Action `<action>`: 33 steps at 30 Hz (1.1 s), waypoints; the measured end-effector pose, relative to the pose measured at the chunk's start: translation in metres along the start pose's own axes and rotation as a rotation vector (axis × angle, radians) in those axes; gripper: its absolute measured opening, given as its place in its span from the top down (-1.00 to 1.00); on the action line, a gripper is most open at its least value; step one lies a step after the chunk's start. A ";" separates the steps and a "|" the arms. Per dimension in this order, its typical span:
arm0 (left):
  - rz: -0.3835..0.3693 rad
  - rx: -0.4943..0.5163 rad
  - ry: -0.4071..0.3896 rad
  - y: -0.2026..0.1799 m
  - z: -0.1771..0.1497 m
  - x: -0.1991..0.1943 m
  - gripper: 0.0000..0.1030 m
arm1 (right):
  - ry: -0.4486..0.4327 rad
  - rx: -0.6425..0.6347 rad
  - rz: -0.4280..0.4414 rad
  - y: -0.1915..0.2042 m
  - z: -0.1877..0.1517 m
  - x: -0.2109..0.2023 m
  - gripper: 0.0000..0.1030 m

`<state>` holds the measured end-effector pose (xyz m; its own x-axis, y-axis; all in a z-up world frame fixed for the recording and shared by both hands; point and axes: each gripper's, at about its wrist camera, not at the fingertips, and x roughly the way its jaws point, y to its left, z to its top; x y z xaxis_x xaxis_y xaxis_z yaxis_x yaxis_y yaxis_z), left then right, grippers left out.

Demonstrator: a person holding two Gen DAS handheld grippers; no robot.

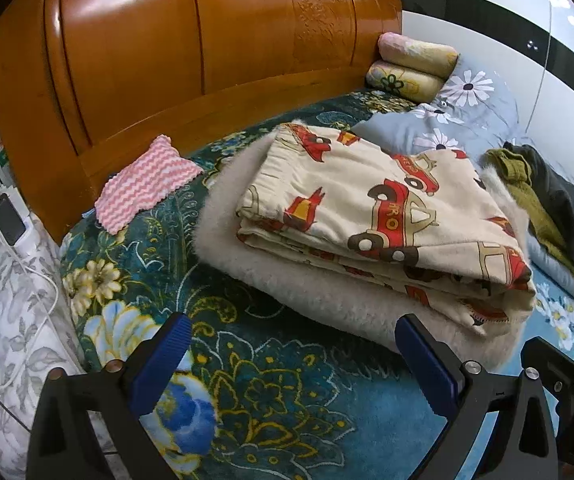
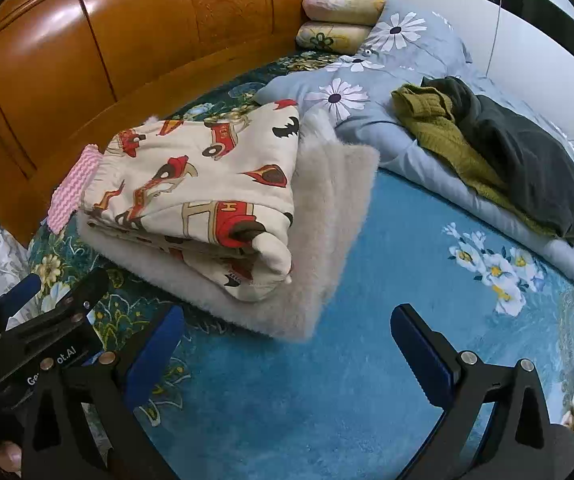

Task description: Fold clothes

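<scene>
Print "RO" on fire-truck garment (image 1: pixel 367 220) | folded on fleece (image 1: pixel 287 296)

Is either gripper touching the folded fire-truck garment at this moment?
Apart. In the right wrist view, the open right gripper hangs over bare blue blanket, clear of the fire-truck garment.

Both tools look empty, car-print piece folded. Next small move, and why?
Probably swing the right tool toward the olive sweater under the dark grey garment. Both tools are open and empty, the car-print piece already lies folded on the fluffy garment, and that heap looks unfolded.
</scene>
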<state>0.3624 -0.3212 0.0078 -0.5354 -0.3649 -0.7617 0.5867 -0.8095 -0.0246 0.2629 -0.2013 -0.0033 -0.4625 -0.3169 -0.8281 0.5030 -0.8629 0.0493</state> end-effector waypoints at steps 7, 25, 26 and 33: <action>0.000 0.032 0.029 -0.010 -0.001 0.009 -1.00 | -0.006 0.000 -0.029 -0.004 0.001 0.004 -1.00; 0.001 0.041 0.049 -0.016 0.001 0.013 -1.00 | -0.008 0.015 -0.003 -0.008 0.003 0.010 -1.00; 0.001 0.042 0.049 -0.016 0.001 0.013 -1.00 | -0.008 0.012 -0.004 -0.008 0.003 0.010 -1.00; 0.011 0.058 0.060 -0.019 0.000 0.015 -1.00 | 0.002 0.016 0.002 -0.006 0.002 0.012 -1.00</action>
<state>0.3433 -0.3113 -0.0029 -0.4904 -0.3475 -0.7992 0.5557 -0.8312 0.0204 0.2530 -0.2005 -0.0126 -0.4604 -0.3177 -0.8289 0.4920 -0.8686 0.0596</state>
